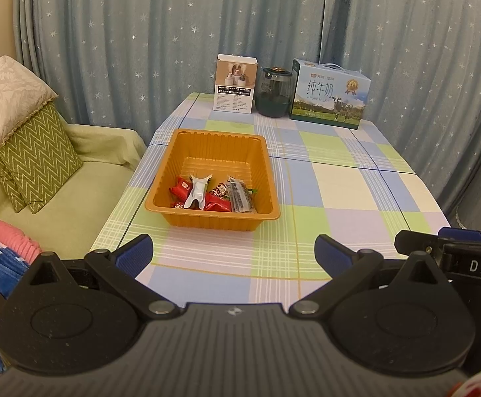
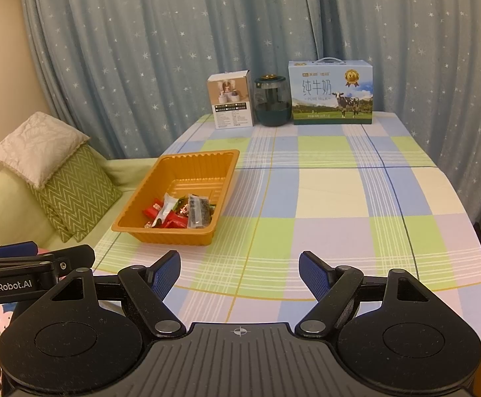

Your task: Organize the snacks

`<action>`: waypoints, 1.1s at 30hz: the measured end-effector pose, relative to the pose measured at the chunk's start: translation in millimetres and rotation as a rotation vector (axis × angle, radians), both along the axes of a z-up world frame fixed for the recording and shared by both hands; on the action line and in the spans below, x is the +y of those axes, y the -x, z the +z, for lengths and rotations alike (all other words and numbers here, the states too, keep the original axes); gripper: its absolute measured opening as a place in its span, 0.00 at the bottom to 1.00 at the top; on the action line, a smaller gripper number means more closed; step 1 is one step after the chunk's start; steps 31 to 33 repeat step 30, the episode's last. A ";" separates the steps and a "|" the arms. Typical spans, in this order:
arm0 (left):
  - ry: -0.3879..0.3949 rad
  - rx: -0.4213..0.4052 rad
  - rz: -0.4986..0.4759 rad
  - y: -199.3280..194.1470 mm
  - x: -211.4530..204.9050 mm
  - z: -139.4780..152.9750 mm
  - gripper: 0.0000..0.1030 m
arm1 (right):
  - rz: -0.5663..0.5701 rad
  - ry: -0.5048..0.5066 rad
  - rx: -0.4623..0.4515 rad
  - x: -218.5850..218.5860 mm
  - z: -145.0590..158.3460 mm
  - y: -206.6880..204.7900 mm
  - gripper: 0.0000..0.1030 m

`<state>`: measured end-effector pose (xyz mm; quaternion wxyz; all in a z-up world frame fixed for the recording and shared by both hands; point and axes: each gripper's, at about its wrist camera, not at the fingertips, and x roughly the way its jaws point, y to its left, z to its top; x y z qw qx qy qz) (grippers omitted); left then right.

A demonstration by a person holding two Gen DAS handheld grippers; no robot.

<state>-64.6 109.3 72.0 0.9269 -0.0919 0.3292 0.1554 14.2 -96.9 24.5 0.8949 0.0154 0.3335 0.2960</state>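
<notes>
Left gripper: jaws spread wide, nothing between the blue pads, hovering over the near edge of the checked table. Right gripper: same, jaws wide apart, empty, over the near table edge, just to the right of the left one; each shows at the other view's edge.

Straight ahead of the left gripper, ahead and to the left of the right one: one orange tray sitting flat on the tablecloth. Snacks lie piled at the tray's near end, the far half bare. Count in the pile: several red wrappers (exact number unclear, they overlap), one white packet, one clear packet with dark contents.

Far beyond both grippers, at the table's back edge by the starred curtain, three things in a row: one small white box, one dark jar, one milk carton with handle.

Left of the grippers: a green sofa with two cushions stacked.
</notes>
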 end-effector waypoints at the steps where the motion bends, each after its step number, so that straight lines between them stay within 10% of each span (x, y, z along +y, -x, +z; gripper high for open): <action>1: 0.000 0.000 -0.001 -0.3 0.0 -0.1 1.00 | 0.000 0.001 0.000 0.0 0.0 0.0 0.76; 33: 0.000 -0.020 -0.008 3.6 -4.5 -1.3 1.00 | -0.005 -0.006 0.008 -2.0 -3.5 -0.2 0.76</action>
